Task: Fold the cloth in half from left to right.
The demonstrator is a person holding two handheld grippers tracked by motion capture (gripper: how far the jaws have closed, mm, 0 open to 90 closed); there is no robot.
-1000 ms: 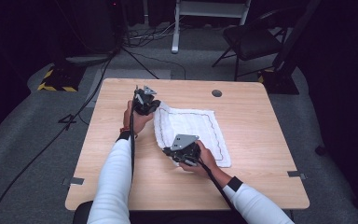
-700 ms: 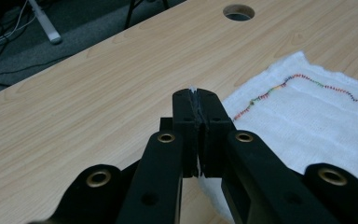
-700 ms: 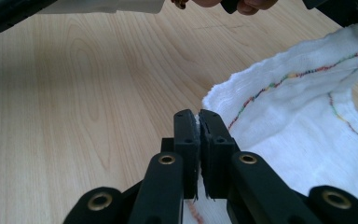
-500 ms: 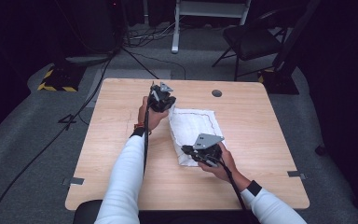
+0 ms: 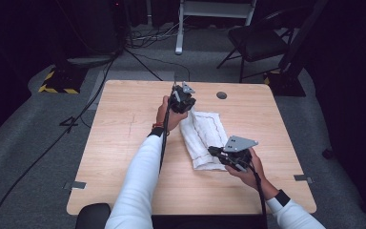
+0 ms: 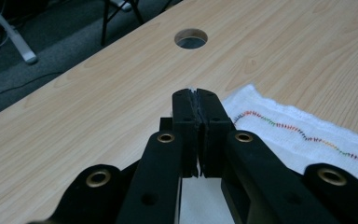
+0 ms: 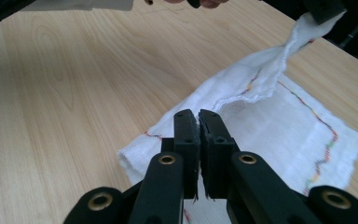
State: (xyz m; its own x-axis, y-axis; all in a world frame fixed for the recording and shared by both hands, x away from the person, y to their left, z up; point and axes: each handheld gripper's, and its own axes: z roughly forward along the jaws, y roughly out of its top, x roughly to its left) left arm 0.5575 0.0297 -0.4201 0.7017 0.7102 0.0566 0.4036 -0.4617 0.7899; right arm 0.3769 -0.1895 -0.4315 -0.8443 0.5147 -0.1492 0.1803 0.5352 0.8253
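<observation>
White stitched towel [image 5: 204, 139] right of tabletop [image 5: 124, 143] centre, half folded; left claw [image 5: 189, 105] clamped on far corner, right claw [image 5: 213, 151] on near corner, both lifting one edge across to fold.

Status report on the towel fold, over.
Left gripper and right gripper both shut on white towel edges. Towel half folded on table. Nothing in the way.

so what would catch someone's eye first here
A white towel with colourful stitching, half folded over itself at the middle of the wooden table. Each claw is shut on an edge of it: the left claw at its far end, the right claw at its near end.
</observation>
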